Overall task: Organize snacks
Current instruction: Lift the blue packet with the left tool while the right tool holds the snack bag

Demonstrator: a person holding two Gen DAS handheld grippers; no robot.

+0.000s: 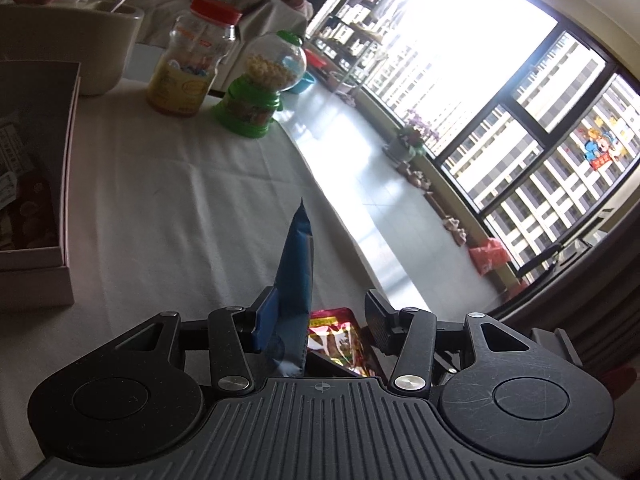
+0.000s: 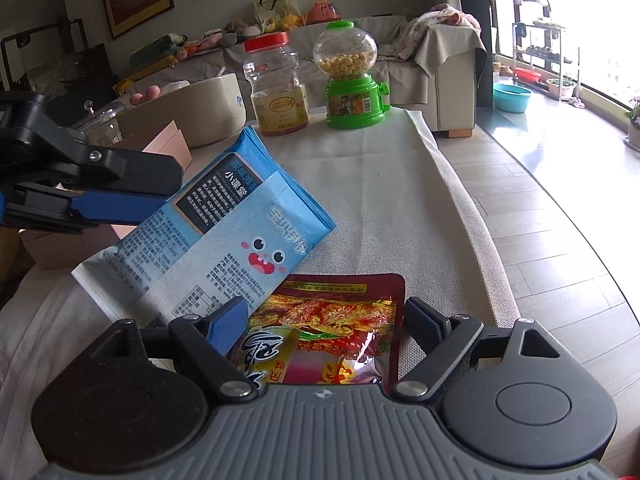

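A blue snack packet (image 1: pixel 295 280) stands edge-on between the jaws of my left gripper (image 1: pixel 320 300). It leans on the blue left pad, and a clear gap separates it from the other finger, so the gripper is open. In the right wrist view the blue packet (image 2: pixel 224 232) is tilted up off the cloth, with the left gripper (image 2: pixel 160 192) reaching in from the left. A red snack packet (image 2: pixel 336 320) lies flat on the cloth, partly under the blue one. My right gripper (image 2: pixel 326 320) hangs open over it, one finger near each side edge. The left wrist view shows the red packet (image 1: pixel 336 332) low between the jaws.
An open pink box (image 1: pixel 36 264) holding several packets sits at the left. At the far end stand a red-lidded jar (image 2: pixel 280 92), a green candy dispenser (image 2: pixel 352 80) and a cream bowl (image 2: pixel 200 116). The cloth-covered table (image 2: pixel 400 208) ends at the right; a sofa stands behind.
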